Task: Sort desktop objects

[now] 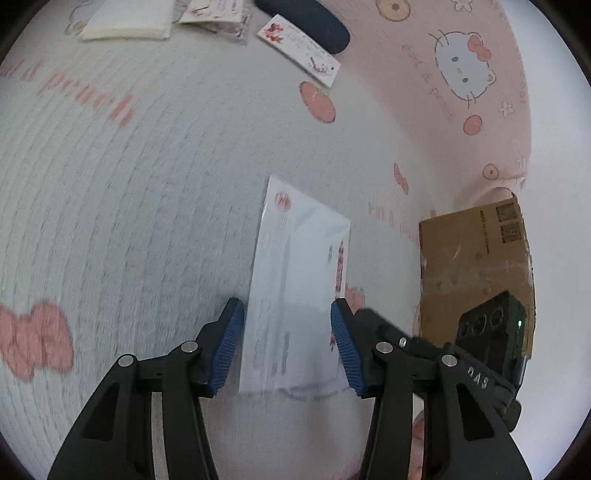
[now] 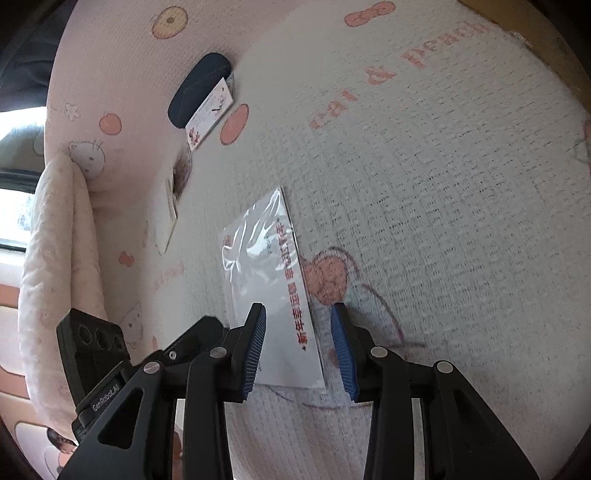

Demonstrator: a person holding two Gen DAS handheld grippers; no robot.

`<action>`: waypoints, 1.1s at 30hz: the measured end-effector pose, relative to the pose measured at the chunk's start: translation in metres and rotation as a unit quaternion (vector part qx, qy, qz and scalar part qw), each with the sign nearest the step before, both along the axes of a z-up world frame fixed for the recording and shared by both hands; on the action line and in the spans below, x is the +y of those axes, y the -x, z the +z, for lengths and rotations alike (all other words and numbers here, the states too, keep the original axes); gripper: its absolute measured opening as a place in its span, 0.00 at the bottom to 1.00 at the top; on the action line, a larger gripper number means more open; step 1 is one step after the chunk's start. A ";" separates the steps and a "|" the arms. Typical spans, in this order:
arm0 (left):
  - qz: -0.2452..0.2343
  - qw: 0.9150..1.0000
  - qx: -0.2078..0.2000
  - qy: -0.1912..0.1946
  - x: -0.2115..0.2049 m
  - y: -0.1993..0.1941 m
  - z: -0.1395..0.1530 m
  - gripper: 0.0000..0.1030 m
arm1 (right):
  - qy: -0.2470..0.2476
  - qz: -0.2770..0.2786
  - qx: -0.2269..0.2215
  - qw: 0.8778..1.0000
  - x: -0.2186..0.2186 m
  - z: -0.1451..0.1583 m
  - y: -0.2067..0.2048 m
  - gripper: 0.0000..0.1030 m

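Observation:
A white packet in clear plastic with red print [image 1: 299, 280] lies flat on the cloth-covered surface; it also shows in the right wrist view [image 2: 273, 295]. My left gripper [image 1: 287, 347] is open, its blue pads on either side of the packet's near end, just above it. My right gripper [image 2: 298, 350] is open over the packet's right edge near its near end. Each gripper body shows at the edge of the other's view. Neither holds anything.
A dark blue glasses case [image 1: 306, 22] and a small printed card [image 1: 299, 48] lie at the far side, with a cream cloth [image 1: 125, 22] and another card packet [image 1: 214, 14]. A cardboard box [image 1: 476, 266] stands to the right. The pink cloth [image 2: 443, 184] covers the surface.

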State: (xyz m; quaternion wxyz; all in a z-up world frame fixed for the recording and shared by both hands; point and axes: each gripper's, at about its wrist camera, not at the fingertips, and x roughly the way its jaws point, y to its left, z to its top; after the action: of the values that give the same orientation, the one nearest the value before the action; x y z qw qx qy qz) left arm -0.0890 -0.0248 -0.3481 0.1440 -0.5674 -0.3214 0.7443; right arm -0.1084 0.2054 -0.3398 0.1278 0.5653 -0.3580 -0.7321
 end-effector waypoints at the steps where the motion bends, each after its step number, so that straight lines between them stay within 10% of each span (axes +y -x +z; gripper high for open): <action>1: 0.001 1.000 0.000 -0.002 0.001 0.003 0.000 0.51 | 0.004 -0.001 0.002 1.000 0.001 -0.001 0.001 0.32; 9: 0.014 1.000 -0.003 -0.002 0.006 0.005 -0.004 0.40 | 0.035 -0.010 0.021 0.999 0.001 -0.007 0.010 0.32; 16: 0.036 0.998 -0.025 -0.038 -0.003 -0.006 -0.012 0.34 | 0.042 -0.031 0.015 0.998 0.010 -0.016 0.006 0.08; 23: 0.062 0.996 -0.034 -0.049 -0.006 -0.007 -0.016 0.35 | -0.084 0.030 0.037 0.995 -0.017 0.005 0.014 0.08; 33: 0.066 0.997 -0.026 0.012 0.002 -0.011 -0.007 0.14 | -0.087 0.034 0.024 0.995 -0.012 0.007 0.015 0.09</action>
State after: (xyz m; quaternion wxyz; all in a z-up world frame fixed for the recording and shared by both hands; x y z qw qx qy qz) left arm -0.0779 -0.0224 -0.3553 0.0789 -0.5659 -0.3530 0.7409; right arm -0.1239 0.1931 -0.3323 0.1115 0.5688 -0.2704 -0.7687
